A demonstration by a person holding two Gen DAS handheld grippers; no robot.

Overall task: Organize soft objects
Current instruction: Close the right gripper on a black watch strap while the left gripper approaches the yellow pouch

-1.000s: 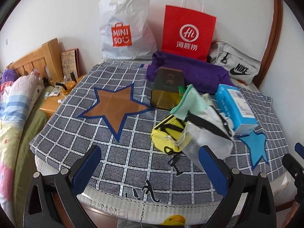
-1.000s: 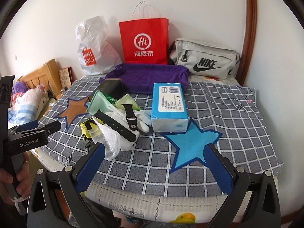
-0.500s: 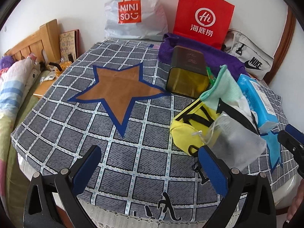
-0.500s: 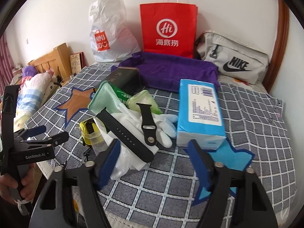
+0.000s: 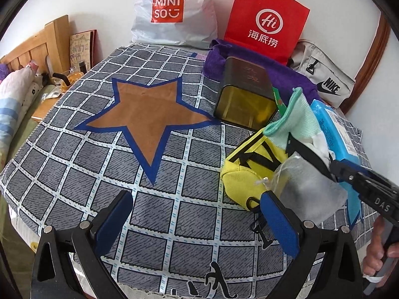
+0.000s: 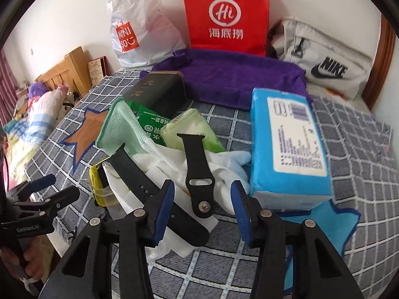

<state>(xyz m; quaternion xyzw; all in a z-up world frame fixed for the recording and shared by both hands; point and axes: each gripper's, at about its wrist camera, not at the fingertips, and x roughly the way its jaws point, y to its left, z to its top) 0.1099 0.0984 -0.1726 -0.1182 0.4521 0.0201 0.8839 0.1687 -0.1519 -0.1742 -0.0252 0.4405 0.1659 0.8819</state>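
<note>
Both grippers lowered | right gripper [image 6: 202, 206] closing around watch strap [image 6: 198, 174], untouched

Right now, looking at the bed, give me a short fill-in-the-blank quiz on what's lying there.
1. The paper bag against the wall is ____.
2. The tissue pack lies partly on a ____ star.
3. The black watch strap lies between the closing, not yet touching fingers of the ____ gripper.
4. The grey pouch carries a ____ logo.

Missing words: red; blue; right; Nike
</note>
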